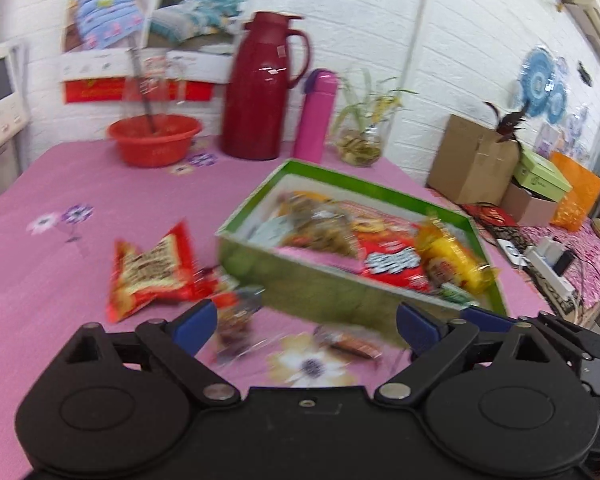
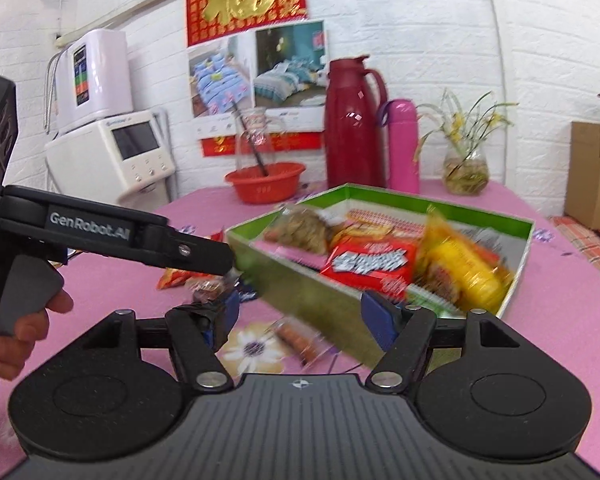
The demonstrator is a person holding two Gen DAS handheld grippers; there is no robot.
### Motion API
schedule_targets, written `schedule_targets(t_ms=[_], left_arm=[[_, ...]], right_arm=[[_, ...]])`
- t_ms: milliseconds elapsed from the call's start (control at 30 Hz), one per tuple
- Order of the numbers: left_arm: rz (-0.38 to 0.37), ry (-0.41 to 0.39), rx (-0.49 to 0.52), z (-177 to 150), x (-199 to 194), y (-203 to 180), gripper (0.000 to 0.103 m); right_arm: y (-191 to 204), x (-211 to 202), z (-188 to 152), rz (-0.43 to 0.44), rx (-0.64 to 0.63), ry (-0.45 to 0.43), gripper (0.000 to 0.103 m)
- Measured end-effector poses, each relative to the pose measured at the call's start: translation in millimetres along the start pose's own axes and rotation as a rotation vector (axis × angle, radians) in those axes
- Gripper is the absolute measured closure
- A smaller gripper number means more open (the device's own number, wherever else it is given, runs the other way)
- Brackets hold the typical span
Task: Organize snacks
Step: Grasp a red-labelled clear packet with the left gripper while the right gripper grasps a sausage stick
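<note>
A green box (image 1: 256, 264) (image 2: 300, 292) sits on the pink tablecloth and holds several snack packs, among them a red pack (image 1: 392, 260) (image 2: 372, 260) and a yellow pack (image 1: 448, 256) (image 2: 468, 268). Loose on the cloth left of the box lie a red-and-cream pack (image 1: 152, 272), a small dark wrapped snack (image 1: 236, 316) (image 2: 208, 286) and a brown wrapped bar (image 1: 352, 344) (image 2: 300, 340). My left gripper (image 1: 304, 324) is open just above the small snacks. My right gripper (image 2: 300, 316) is open over the bar at the box's near corner. The left gripper's body (image 2: 112, 236) reaches in from the left.
At the back stand an orange basin (image 1: 156, 140) (image 2: 264, 182), a red thermos jug (image 1: 260, 88) (image 2: 352, 124), a pink flask (image 1: 316, 116) (image 2: 402, 144) and a glass vase with a plant (image 1: 360, 136) (image 2: 466, 168). Cardboard boxes (image 1: 476, 160) and a power strip (image 1: 540, 260) lie right.
</note>
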State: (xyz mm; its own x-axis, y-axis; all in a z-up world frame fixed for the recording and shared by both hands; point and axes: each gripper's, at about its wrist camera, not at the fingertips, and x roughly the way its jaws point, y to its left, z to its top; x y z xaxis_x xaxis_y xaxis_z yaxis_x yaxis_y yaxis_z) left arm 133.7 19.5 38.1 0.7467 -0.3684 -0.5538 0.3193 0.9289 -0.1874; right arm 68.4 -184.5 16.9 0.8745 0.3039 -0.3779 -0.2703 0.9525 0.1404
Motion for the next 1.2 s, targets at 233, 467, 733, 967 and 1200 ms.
schedule_targets(t_ms=[233,467,733,967,1200], left_arm=[[0.049,0.047,-0.099,-25,-13,52,0.000],[0.009,0.063,-0.105,-33,-9,66,0.000],[-0.024,0.082,-0.090,-27,16,60,0.000],[-0.018,0.084,-0.093,-15,41,52,0.000],[0.006,0.094,-0.131,-4,70,56,0.029]], right_arm=[[28,23,-12,-0.001,-0.101,0.064,0.000],[26,49,-8,-0.091,-0.147,0.100,0.000],[25,73,-12,-0.094,-0.169,0.170,0.012],[32,59,-15,0.032,-0.155,0.183,0.029],[31,71,-11,-0.006,-0.139,0.178,0.029]])
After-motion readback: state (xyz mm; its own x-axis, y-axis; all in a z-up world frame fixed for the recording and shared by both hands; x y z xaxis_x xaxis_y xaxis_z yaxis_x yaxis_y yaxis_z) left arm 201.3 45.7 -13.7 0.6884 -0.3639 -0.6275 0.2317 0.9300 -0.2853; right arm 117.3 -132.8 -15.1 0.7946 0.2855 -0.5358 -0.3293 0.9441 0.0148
